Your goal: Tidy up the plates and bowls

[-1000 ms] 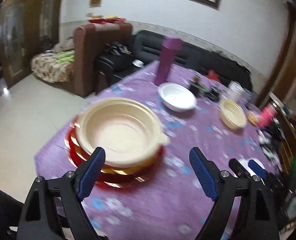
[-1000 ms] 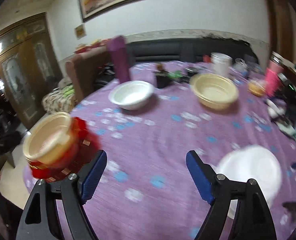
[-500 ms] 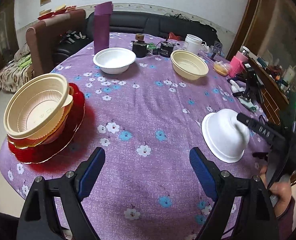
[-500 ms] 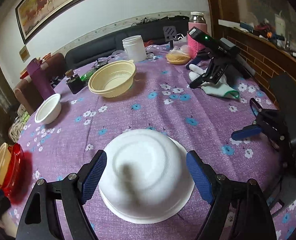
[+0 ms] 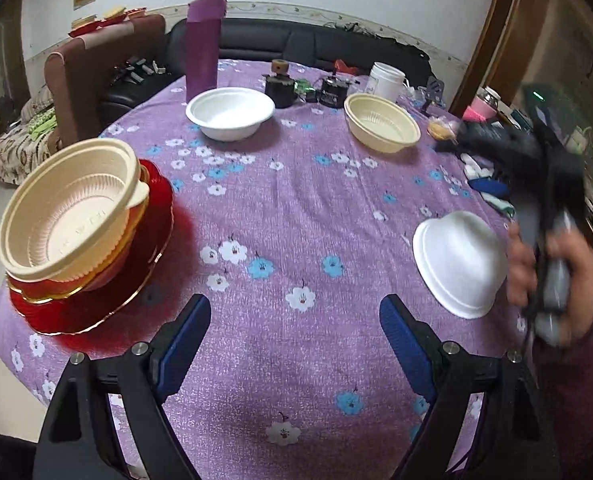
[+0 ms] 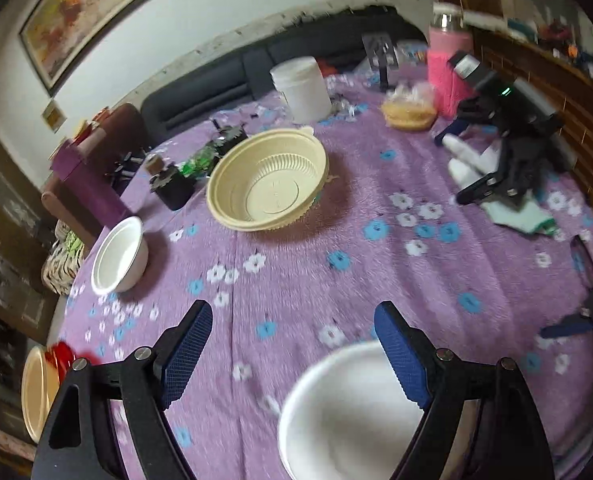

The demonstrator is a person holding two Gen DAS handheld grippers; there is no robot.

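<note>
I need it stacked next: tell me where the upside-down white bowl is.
In the left wrist view, the upside-down white bowl sits on the purple tablecloth at right, beside the right hand.

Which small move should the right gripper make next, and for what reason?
Probably lower the right gripper back over the upside-down white bowl and close on it. Its jaws are open and empty, the bowl lies just below them, apart from the stack on the red plate.
</note>
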